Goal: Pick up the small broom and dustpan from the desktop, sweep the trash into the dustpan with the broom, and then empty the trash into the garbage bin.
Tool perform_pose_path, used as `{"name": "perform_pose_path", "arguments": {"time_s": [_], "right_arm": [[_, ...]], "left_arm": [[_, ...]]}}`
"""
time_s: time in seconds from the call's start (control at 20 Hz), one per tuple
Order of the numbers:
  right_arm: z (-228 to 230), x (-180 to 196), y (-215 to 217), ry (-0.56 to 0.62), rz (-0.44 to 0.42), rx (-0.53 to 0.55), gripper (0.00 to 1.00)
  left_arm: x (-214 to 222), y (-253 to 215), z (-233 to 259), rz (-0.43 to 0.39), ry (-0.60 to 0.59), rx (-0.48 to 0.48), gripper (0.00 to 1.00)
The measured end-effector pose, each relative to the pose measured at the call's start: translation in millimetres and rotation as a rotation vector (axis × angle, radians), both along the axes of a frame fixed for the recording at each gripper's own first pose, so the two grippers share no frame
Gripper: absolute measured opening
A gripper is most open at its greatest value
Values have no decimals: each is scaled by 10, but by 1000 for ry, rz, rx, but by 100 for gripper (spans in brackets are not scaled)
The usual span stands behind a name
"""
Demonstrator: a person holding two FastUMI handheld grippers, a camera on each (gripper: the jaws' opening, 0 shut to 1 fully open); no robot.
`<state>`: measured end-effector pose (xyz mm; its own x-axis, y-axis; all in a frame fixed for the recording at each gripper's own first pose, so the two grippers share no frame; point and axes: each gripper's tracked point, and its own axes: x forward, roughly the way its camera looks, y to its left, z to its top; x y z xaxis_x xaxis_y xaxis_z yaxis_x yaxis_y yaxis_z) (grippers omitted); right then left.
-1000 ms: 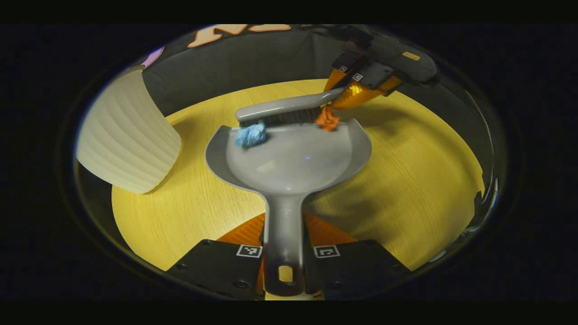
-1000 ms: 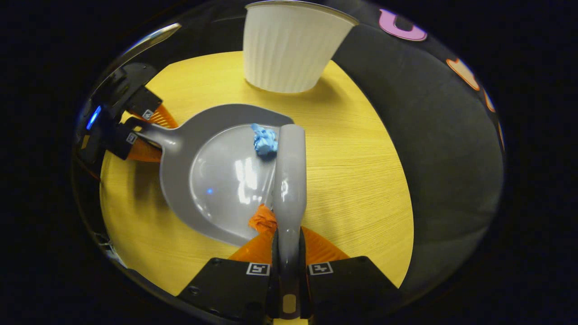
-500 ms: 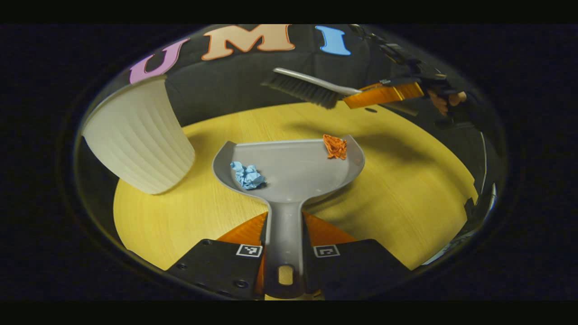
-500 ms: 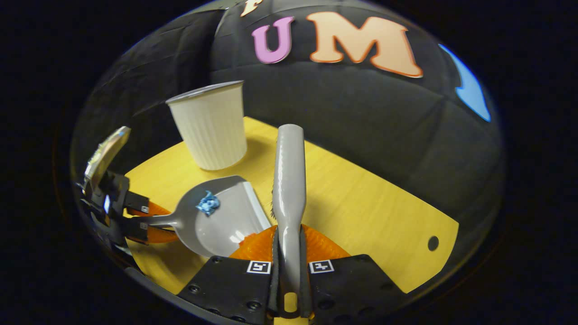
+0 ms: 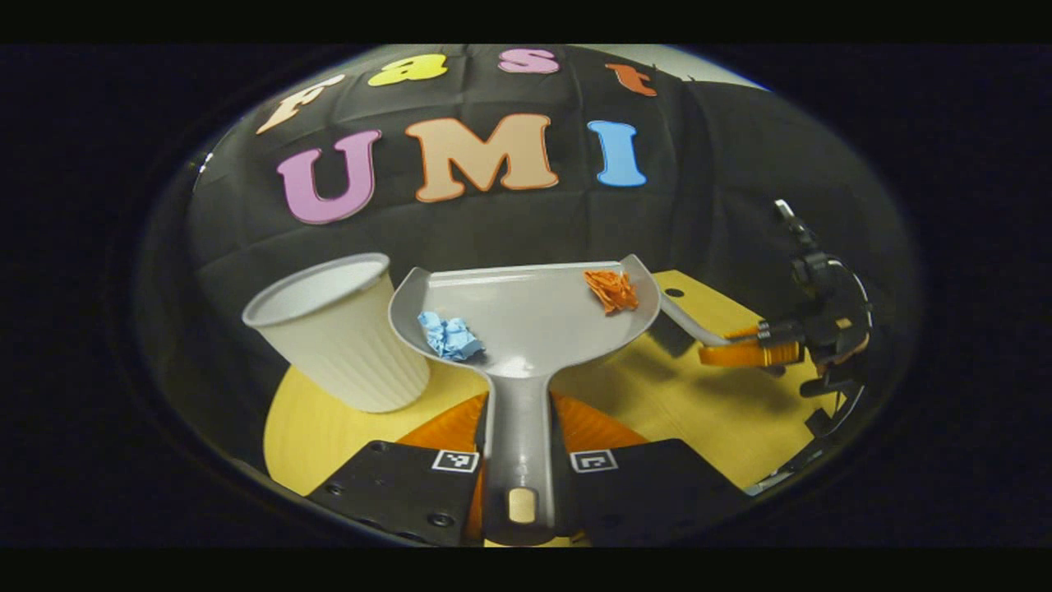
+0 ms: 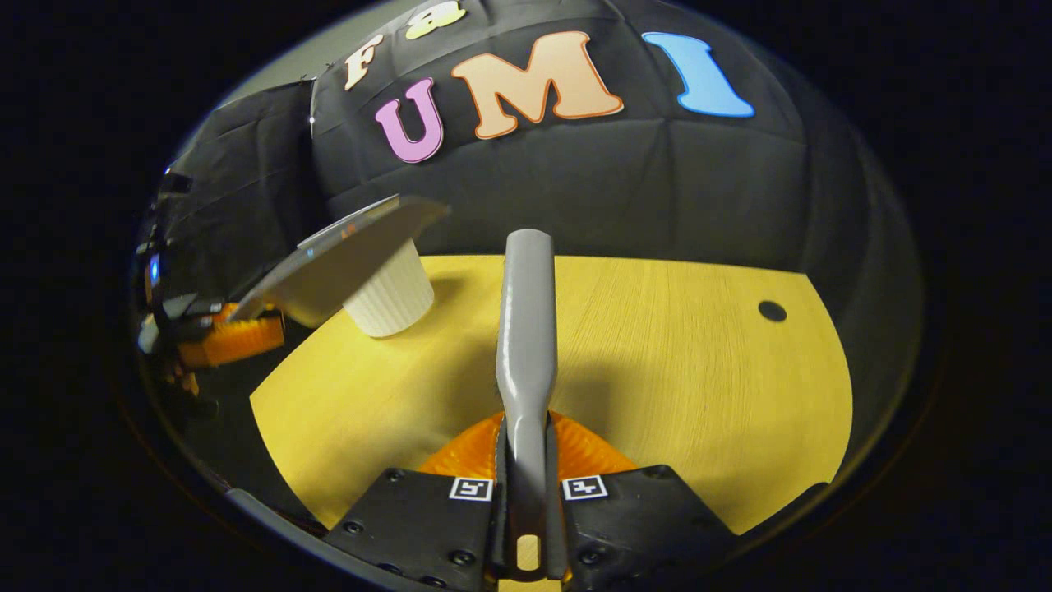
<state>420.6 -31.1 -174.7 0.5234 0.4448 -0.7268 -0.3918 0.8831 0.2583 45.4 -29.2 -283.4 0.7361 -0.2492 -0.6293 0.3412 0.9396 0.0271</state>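
**Dustpan lifted beside the bin, both scraps still inside**

On the yellow desktop [image 6: 674, 362] stands the white ribbed bin [image 5: 337, 337], upright, mouth open. Raised just beside it, the grey dustpan [image 5: 526, 316], its handle pinched between the two fingers of the left gripper [image 5: 519, 460]. From the right gripper view, the pan's underside [image 6: 345, 259] overlaps the top of the bin; whether the lip is truly above the opening or only in front of it, hard to say from this angle.

Farther to the side, the small broom [image 6: 526, 329], handle clamped in the right gripper [image 6: 526, 485], held low over bare wood, well apart from the bin.

Inside the pan, the blue paper ball [image 5: 448, 335] near the edge on the bin side, and the orange paper ball [image 5: 612, 289] at the far front corner.

Likely next: tipping the pan into the bin. Possible trouble:
- Scraps lying at opposite corners, so a tilt toward one corner may drop the other ball on the table.
- Light bin, easy to knock over if touched by the pan's edge.
- Tilting before the lip is over the opening: paper falling outside.
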Motion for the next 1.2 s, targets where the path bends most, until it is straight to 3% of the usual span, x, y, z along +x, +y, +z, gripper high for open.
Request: {"name": "perform_pose_path", "arguments": {"time_s": [0.15, 0.4, 0.75, 0.85, 1.05, 1.2], "right_arm": [[-34, -489, 32, 45, -4, 34, 15], [-136, -949, 119, 95, 3, 62, 15], [-259, -1214, 316, 138, 5, 95, 15], [-313, -1270, 352, 150, 5, 97, 15], [-359, -1279, 378, 156, 7, 83, 16], [-377, -1297, 383, 161, 1, 73, 16]], "left_arm": [[82, 39, 254, 49, -42, 37, 24], [341, 766, 418, 118, -88, 224, 25], [679, 1946, 427, 127, -49, 524, 25], [788, 2137, 407, 92, -35, 619, 25], [948, 2492, 482, -47, -23, 944, 25], [1030, 2573, 502, -163, -3, 1102, 26]]}}
